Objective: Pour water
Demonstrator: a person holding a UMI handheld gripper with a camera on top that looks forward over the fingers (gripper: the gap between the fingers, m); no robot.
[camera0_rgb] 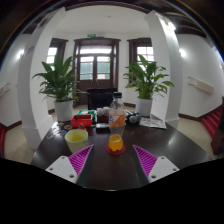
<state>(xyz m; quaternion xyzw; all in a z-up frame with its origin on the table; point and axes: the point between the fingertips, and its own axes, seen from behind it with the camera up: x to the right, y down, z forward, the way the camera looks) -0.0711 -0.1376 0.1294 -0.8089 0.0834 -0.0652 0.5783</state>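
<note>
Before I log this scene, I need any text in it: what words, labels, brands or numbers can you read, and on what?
None can be read.
Bottle, just ahead of the open gripper: its label is too blurred to read.
Papers on the table beyond the bottle: print too small to read.
Red object: no legible marking.

Single gripper-mounted view, low over the round table (110,165), facing forward along the fingers (82,157) toward the far windows (96,66).
</note>
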